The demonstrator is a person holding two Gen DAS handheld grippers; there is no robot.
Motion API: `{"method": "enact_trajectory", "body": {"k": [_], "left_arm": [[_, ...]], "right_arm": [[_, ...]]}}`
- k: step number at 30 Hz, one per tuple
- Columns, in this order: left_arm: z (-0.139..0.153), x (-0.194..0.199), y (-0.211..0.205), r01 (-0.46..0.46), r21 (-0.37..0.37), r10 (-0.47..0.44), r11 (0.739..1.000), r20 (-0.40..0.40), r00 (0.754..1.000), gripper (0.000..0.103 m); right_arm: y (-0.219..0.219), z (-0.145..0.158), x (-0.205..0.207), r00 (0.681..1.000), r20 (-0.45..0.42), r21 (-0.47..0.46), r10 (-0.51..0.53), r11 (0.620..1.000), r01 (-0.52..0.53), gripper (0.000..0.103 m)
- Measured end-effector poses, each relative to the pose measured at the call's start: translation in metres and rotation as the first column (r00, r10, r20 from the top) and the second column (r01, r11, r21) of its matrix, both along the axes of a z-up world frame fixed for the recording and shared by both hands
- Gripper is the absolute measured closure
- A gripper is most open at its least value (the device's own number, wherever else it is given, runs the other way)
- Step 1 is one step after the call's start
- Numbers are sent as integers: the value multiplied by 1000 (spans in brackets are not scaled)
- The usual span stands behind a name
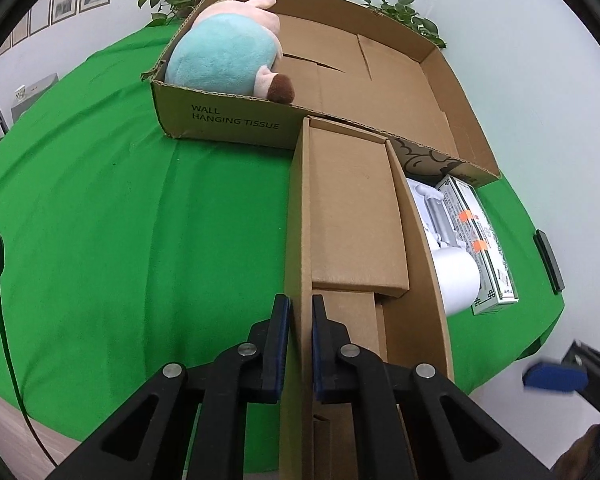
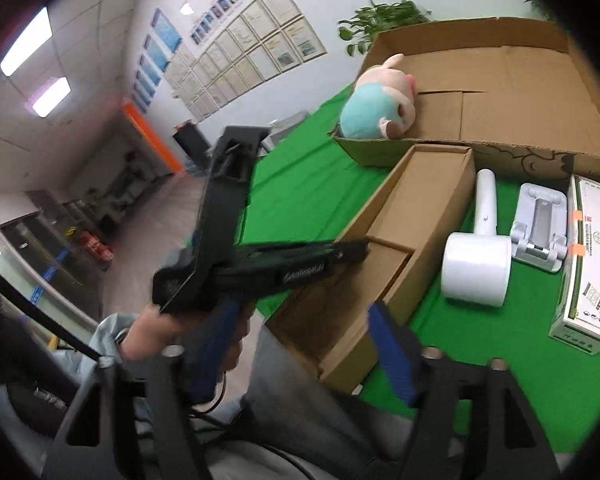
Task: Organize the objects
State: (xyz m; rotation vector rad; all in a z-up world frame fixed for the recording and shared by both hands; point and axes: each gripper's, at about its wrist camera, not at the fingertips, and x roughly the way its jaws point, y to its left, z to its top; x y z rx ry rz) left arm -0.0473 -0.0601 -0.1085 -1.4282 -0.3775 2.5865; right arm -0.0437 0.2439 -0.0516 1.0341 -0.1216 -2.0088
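left gripper (image 1: 300, 322) pinches the near side wall of the narrow cardboard box (image 1: 352, 220), which lies on the green cloth (image 1: 140, 220) against the big carton (image 1: 236, 118) holding a plush pig (image 1: 224, 56). right gripper (image 2: 296, 344) hangs spread apart above the narrow box, beside a white roller (image 2: 476, 272), phone stand (image 2: 540, 228) and green-white carton (image 2: 588, 256).

The left gripper (image 1: 300, 312) has its jaws closed on a box wall (image 1: 298, 240), one finger either side. The right gripper (image 2: 296, 344) hangs off the table's near edge, jaws spread wide, holding nothing.
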Motion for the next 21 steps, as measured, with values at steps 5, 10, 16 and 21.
{"method": "enact_trajectory", "body": {"k": [5, 10, 16, 21], "left_arm": [[0, 2, 3, -2, 7, 2, 1000, 9, 1000, 96], [0, 6, 4, -10, 11, 10, 1000, 9, 1000, 96], [-2, 11, 2, -10, 34, 10, 999, 1, 1000, 95], [-1, 18, 5, -4, 28, 4, 1000, -22, 1000, 93]], "right_arm": [[-10, -16, -19, 992, -22, 122, -122, 985, 124, 22], [-29, -37, -35, 974, -14, 215, -227, 950, 225, 29], [-40, -49, -39, 955, -47, 296, -294, 909, 295, 74], [-44, -56, -43, 950, -73, 327, -304, 892, 311, 82]]}}
